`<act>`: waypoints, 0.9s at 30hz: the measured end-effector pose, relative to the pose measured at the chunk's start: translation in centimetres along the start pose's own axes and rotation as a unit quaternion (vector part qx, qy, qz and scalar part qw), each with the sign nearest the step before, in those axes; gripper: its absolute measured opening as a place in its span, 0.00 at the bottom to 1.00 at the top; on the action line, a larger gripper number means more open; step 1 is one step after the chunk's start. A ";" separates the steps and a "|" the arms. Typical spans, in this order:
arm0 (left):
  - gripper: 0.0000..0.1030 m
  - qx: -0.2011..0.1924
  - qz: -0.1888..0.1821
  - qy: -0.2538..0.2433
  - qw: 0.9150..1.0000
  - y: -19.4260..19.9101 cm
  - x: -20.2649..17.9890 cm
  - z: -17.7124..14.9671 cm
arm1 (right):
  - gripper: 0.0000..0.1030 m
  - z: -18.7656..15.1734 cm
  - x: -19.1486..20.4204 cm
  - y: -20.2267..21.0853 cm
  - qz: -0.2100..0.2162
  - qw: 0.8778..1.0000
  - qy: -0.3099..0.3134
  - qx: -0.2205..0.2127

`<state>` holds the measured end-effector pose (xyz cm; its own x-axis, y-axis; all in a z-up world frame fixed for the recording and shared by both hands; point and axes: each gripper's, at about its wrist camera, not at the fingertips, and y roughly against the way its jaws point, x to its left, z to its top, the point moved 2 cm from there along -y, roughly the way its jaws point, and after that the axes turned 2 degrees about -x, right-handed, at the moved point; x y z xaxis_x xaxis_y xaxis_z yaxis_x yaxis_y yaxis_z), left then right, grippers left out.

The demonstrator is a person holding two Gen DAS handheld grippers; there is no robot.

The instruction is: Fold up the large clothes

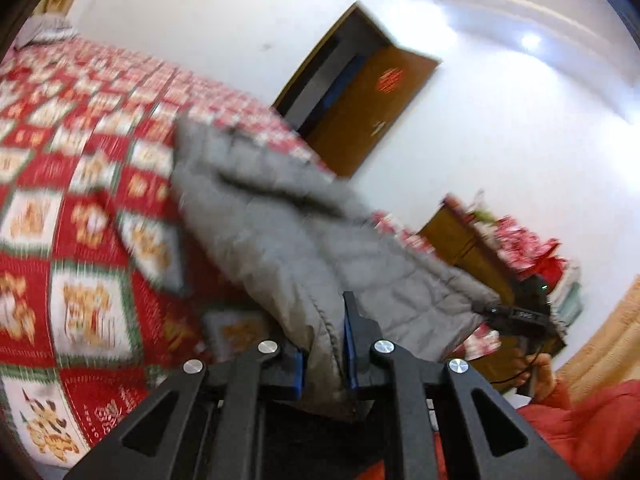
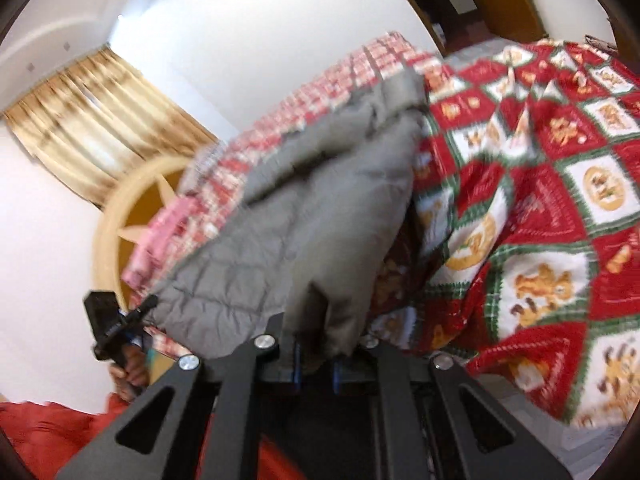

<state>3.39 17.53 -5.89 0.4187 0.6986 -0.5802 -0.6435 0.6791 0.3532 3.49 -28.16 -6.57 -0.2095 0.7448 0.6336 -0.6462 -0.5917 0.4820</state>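
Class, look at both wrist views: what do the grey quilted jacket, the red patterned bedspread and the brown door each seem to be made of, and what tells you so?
Grey quilted jacket: probably a thin matt synthetic shell over padding; stitched puffy panels and fine creases.
Red patterned bedspread: soft printed or woven cloth, cotton perhaps; it drapes and wrinkles.
Brown door: looks like smooth wood or veneer; blur hides any grain.

I can read no text here. The brown wooden door (image 1: 362,116) far across the room carries a red emblem (image 1: 389,79), too blurred for me to make out. My red, white and green patterned bedspread (image 1: 80,216) shows red markings near me, also illegible.
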 end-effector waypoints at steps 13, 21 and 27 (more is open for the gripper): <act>0.15 -0.088 0.019 0.039 0.995 2.8 -3.3 11.0 | 0.13 10.2 7.5 5.7 0.055 0.988 0.045 -0.135; 0.15 -0.044 0.136 0.118 0.983 -7.1 4.5 17.2 | 0.13 20.8 3.8 -7.0 0.023 0.993 0.000 -0.112; 0.15 -0.022 0.197 0.152 0.968 -13.8 9.4 19.9 | 0.13 25.5 -0.5 -16.2 -0.050 0.994 -0.020 -0.095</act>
<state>28.93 19.23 -1.60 -0.0694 0.7981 -0.5985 -0.7446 0.3578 0.5635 32.77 -26.83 0.70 -0.1105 0.7820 0.6134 -0.7899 -0.4437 0.4233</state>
